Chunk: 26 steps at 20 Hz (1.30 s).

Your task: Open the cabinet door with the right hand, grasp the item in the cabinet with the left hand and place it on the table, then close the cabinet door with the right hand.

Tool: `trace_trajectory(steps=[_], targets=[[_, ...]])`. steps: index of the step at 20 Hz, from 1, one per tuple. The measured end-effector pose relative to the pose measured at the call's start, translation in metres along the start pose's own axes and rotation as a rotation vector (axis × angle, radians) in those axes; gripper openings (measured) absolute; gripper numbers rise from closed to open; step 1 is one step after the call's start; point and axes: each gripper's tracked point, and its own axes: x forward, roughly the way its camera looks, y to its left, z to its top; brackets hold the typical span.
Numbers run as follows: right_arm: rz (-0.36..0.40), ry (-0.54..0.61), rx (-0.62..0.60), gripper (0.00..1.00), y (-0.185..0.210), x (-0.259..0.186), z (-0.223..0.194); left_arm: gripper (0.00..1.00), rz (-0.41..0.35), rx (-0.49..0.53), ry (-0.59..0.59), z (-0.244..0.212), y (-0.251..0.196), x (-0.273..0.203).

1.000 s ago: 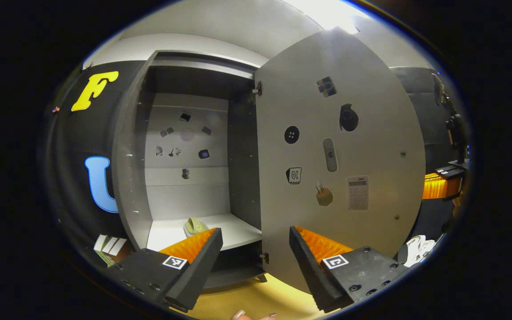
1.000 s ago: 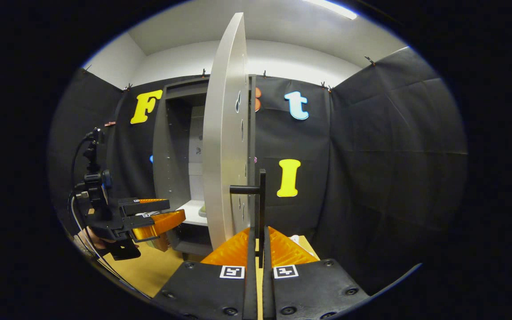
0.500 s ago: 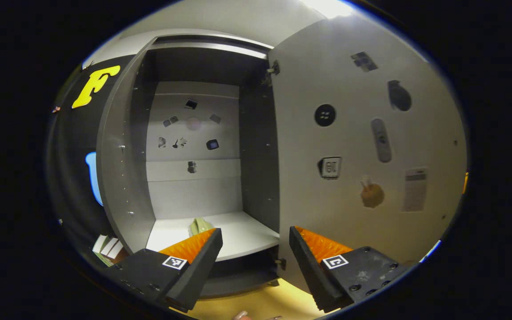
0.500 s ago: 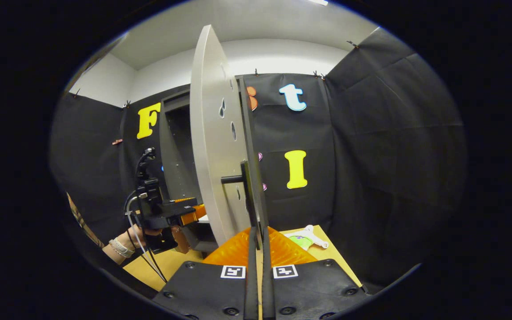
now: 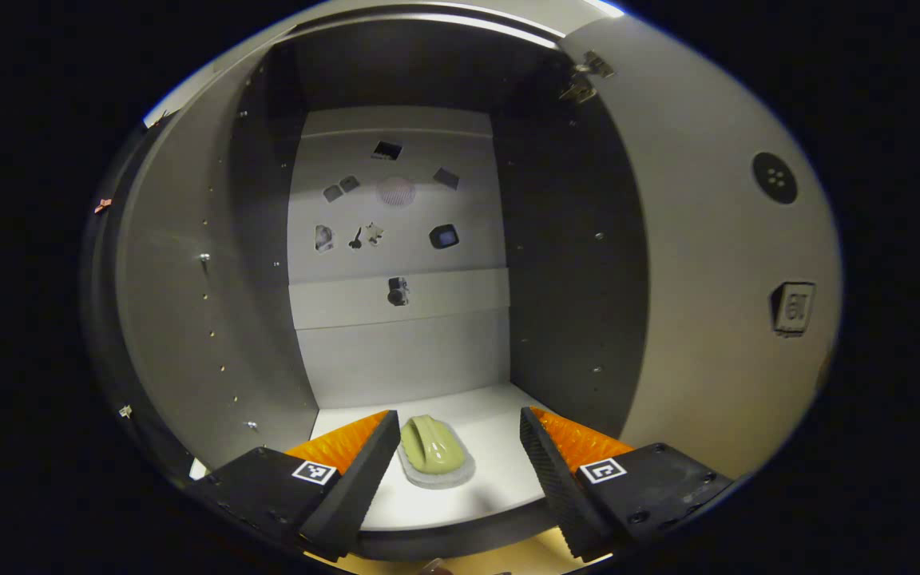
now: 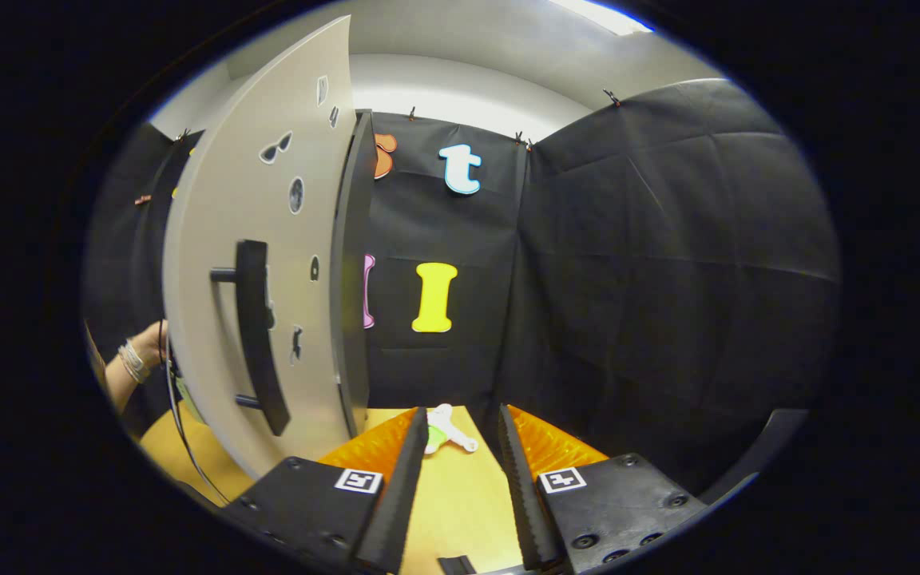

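The grey cabinet stands with its door swung wide. In the left gripper view a pale green item [image 5: 432, 449] on a grey base lies on the white shelf [image 5: 500, 471] inside. My left gripper [image 5: 454, 467] is open, its fingers reaching in on either side of the item without touching it. In the right gripper view the cabinet door [image 6: 284, 319] is at the left with its dark handle [image 6: 256, 335] free. My right gripper [image 6: 458, 471] is open above the tan table [image 6: 452, 511], to the right of the door, holding nothing.
The door's inner face [image 5: 715, 279] stands close on the right of my left gripper. Cabinet side walls [image 5: 180, 319] hem in the shelf. A small white and green object [image 6: 446, 428] lies on the table beyond my right gripper. A hand [image 6: 136, 359] shows behind the door.
My left gripper moved forward into the cabinet until the green item sits between its fingers. My right gripper let go of the door handle, opened, and drew off to the right.
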Motion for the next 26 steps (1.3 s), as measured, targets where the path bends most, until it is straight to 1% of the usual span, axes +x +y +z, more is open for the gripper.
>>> trace_trajectory(steps=[1,2,5,6,7,10,11,12,13,14,15,18,20,21,22,23,25,26], targets=[[-0.015,0.007,-0.004,0.60,-0.004,0.010,-0.002,0.95,-0.007,-0.015,0.021,-0.004,0.003,0.011],[-0.024,0.011,-0.008,0.60,-0.005,0.017,-0.005,0.95,-0.010,-0.033,0.040,-0.008,0.005,0.020],[-0.042,0.016,-0.005,0.68,-0.013,0.031,-0.009,0.93,-0.002,-0.077,0.093,-0.018,0.014,0.046],[-0.045,0.020,0.004,0.68,-0.014,0.035,-0.011,0.92,0.001,-0.093,0.108,-0.021,0.017,0.052],[-0.050,0.027,0.011,0.68,-0.017,0.038,-0.013,0.86,0.002,-0.107,0.125,-0.023,0.019,0.059],[-0.071,0.047,0.032,0.68,-0.027,0.048,-0.021,0.80,-0.032,-0.160,0.175,-0.030,0.016,0.073],[-0.072,0.051,0.040,0.68,-0.028,0.051,-0.021,0.73,-0.031,-0.168,0.187,-0.031,0.017,0.078],[-0.075,0.052,0.045,0.68,-0.030,0.054,-0.022,0.71,-0.020,-0.156,0.198,-0.034,0.019,0.082],[-0.079,0.053,0.048,0.67,-0.032,0.056,-0.023,0.73,0.000,-0.131,0.214,-0.038,0.023,0.086],[-0.080,0.055,0.050,0.67,-0.034,0.059,-0.024,0.67,0.021,-0.102,0.234,-0.042,0.027,0.087],[-0.080,0.056,0.052,0.67,-0.035,0.060,-0.025,0.67,0.027,-0.084,0.251,-0.046,0.027,0.089],[-0.082,0.055,0.055,0.67,-0.039,0.064,-0.025,0.65,0.023,-0.085,0.284,-0.057,0.024,0.096],[-0.084,0.057,0.055,0.67,-0.040,0.066,-0.026,0.62,0.041,-0.085,0.319,-0.068,0.026,0.099],[-0.084,0.060,0.055,0.67,-0.041,0.066,-0.028,0.54,0.049,-0.083,0.337,-0.073,0.028,0.101],[-0.084,0.064,0.055,0.67,-0.041,0.067,-0.029,0.52,0.051,-0.089,0.351,-0.078,0.027,0.102],[-0.083,0.068,0.056,0.67,-0.041,0.068,-0.030,0.40,0.051,-0.099,0.356,-0.080,0.026,0.104],[-0.077,0.075,0.058,0.67,-0.040,0.069,-0.032,0.30,0.052,-0.101,0.342,-0.078,0.027,0.106],[-0.073,0.076,0.057,0.67,-0.040,0.070,-0.032,0.27,0.051,-0.098,0.341,-0.077,0.027,0.105]])
